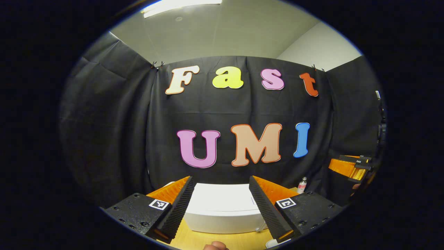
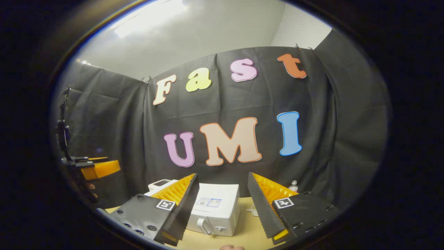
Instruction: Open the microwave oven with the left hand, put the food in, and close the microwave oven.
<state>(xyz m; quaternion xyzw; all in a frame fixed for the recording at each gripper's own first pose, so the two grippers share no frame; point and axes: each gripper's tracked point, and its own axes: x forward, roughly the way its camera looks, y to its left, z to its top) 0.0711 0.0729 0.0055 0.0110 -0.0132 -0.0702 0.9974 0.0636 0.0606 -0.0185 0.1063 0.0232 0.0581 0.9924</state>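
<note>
Right gripper view: both tools point(image 2: 222, 208) point(image 1: 220, 208) spread wide, empty, above shut white microwave point(image 2: 215, 208), wooden tabletop point(image 2: 249, 229) around.

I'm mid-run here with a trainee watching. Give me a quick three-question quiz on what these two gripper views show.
1. True or false: the white box-shaped microwave oven has its door shut.
2. Which gripper is holding something: A) left gripper, B) right gripper, C) neither?
3. Fill in: the small clear plastic bottle stands on the light wooden table beside the ____ cloth wall.

Key: 1 true; 2 C, both stand open with nothing between the fingers; 3 black.
</note>
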